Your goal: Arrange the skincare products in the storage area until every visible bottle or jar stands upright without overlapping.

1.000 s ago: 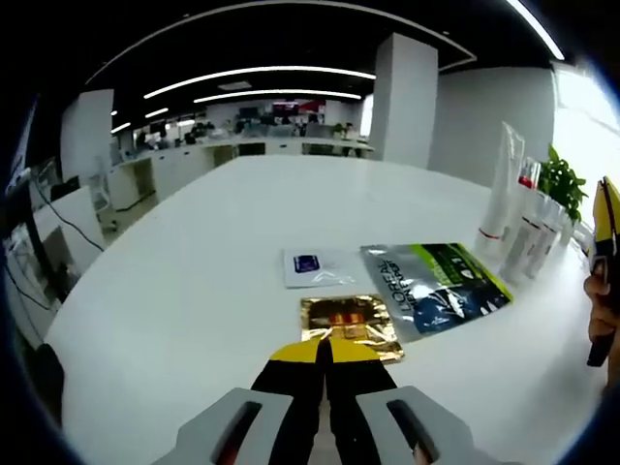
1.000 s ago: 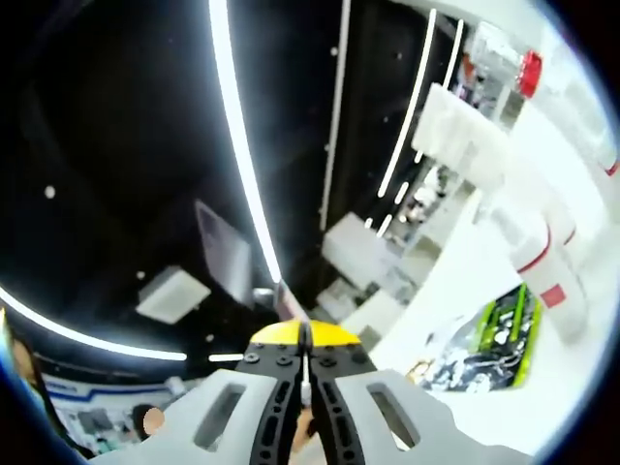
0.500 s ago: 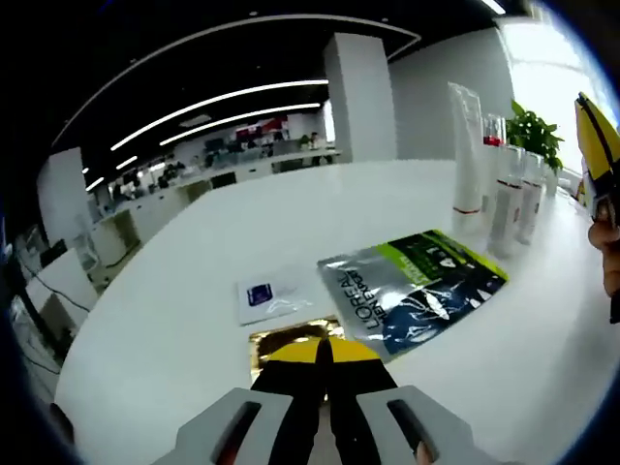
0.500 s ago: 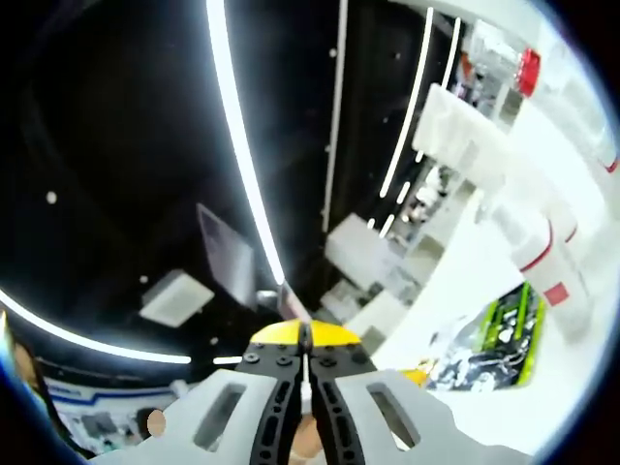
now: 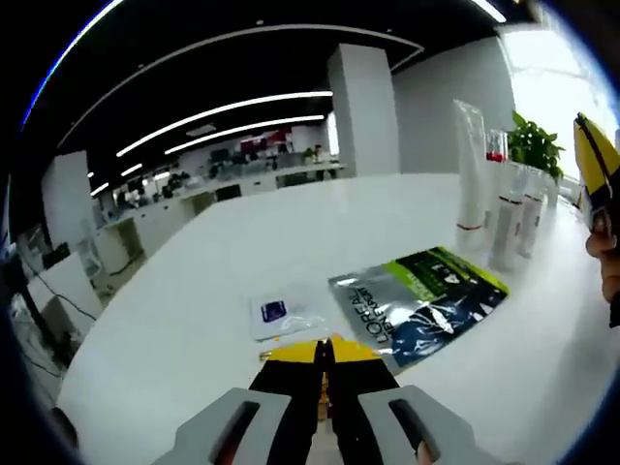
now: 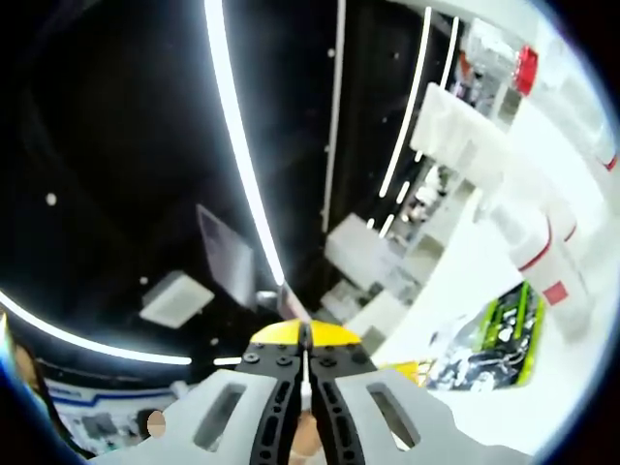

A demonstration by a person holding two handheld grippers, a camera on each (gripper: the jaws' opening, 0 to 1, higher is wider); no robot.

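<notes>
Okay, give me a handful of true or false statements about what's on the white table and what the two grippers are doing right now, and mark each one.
1. The tall white tube stands upright on the white table. True.
2. The silver and green pouch stands upright. False: it lies flat on the table.
3. The left gripper is wide open. False: its jaws are together.
4. A small white sachet lies beside the pouch, on its left in the left gripper view. True.
5. The right gripper holds a bottle. False: its jaws are shut with no bottle between them, and the view points mostly at the ceiling.
</notes>
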